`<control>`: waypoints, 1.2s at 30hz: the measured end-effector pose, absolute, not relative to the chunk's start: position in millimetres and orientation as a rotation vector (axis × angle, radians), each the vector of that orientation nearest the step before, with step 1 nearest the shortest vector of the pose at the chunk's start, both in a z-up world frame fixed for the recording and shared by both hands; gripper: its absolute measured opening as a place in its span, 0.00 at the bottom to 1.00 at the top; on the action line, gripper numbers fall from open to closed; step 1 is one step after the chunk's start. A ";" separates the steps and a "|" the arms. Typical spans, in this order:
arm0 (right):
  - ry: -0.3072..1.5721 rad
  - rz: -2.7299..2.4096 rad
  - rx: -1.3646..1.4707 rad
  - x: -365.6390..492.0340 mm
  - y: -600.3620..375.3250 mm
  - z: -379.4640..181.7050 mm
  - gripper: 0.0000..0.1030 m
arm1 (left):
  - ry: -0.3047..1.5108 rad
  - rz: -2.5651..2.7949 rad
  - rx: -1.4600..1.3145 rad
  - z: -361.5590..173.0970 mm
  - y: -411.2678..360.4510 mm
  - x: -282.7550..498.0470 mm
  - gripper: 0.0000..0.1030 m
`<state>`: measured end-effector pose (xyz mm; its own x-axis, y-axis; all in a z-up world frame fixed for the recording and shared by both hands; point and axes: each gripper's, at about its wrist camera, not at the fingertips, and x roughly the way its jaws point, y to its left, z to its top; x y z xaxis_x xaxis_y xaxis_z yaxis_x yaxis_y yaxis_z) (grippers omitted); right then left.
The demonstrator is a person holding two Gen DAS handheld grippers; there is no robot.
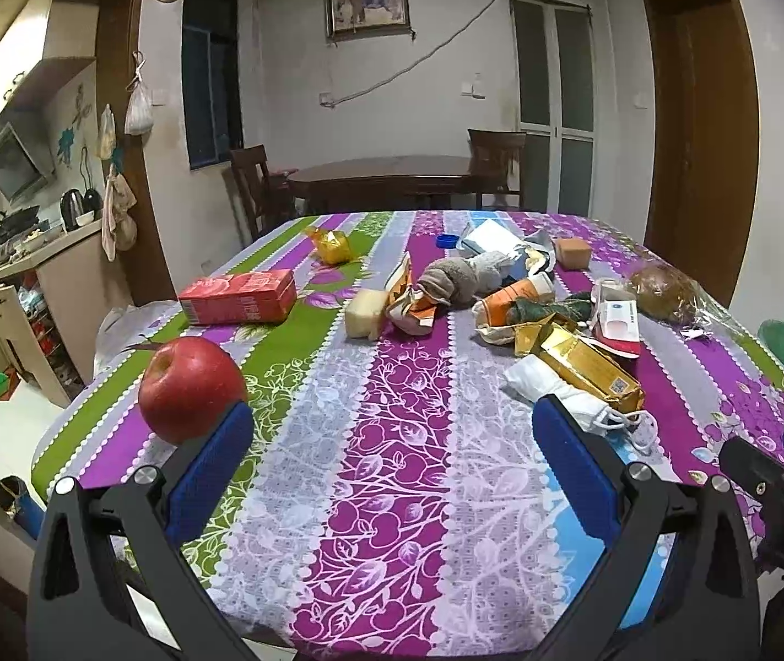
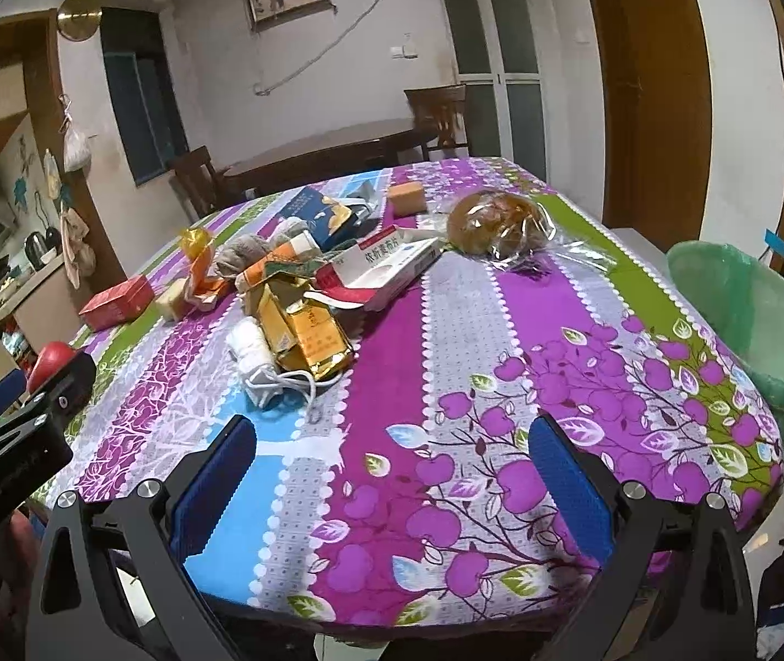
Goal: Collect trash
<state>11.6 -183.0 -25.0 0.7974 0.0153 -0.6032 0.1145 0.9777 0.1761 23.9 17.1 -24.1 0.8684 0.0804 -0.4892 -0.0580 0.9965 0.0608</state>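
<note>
Floral tablecloth (image 1: 392,440) under crumpled gold wrapper (image 1: 584,363), white mask (image 1: 557,391); both grippers' jaws wide apart, empty

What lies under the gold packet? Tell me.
The gold packet rests partly on a rolled white face mask and on the tablecloth. Whatever lies beneath its middle is covered.

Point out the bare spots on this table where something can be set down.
Free: the near strip of tablecloth between the apple and the white mask; also the right side toward the green-lined bin. Crowded: the centre, around the gold packet and medicine box.
</note>
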 end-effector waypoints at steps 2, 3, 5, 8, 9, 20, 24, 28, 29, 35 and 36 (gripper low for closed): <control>0.641 -0.050 0.191 11.4 -181.2 -24.6 0.96 | 0.518 0.078 0.042 -24.5 17.5 25.4 0.95; 0.640 -0.051 0.181 11.7 -180.2 -24.6 0.96 | 0.520 0.080 0.038 -24.4 17.8 25.8 0.95; 0.646 -0.052 0.178 10.5 -180.5 -25.7 0.96 | 0.528 0.075 0.038 -25.1 15.8 27.9 0.95; 0.640 -0.058 0.194 6.8 -185.6 -26.1 0.96 | 0.532 0.070 0.065 -25.8 9.7 27.2 0.95; 0.640 -0.059 0.204 6.6 -187.8 -26.2 0.96 | 0.526 0.071 0.066 -25.3 9.7 26.4 0.95; 0.660 -0.069 0.229 10.0 -193.5 -31.1 0.96 | 0.540 0.078 0.065 -26.2 11.0 29.4 0.95; 0.660 -0.068 0.229 10.4 -193.6 -31.1 0.96 | 0.539 0.080 0.064 -25.8 12.4 29.6 0.95; 0.648 -0.060 0.222 9.3 -191.9 -28.9 0.96 | 0.540 0.081 0.063 -25.7 13.4 30.2 0.95; 0.645 -0.059 0.220 9.4 -191.8 -28.6 0.96 | 0.543 0.080 0.064 -25.7 13.3 31.0 0.95; 0.631 -0.062 0.233 9.7 -194.7 -25.5 0.96 | 0.551 0.090 0.063 -25.1 15.7 35.1 0.95; 0.628 -0.061 0.233 11.0 -195.0 -25.1 0.96 | 0.551 0.096 0.064 -24.9 16.4 36.4 0.95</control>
<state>11.0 -195.0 -25.1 0.8083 0.0142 -0.5886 0.1269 0.9720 0.1978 36.4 16.4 -24.9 0.8478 0.1081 -0.5192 -0.0738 0.9935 0.0864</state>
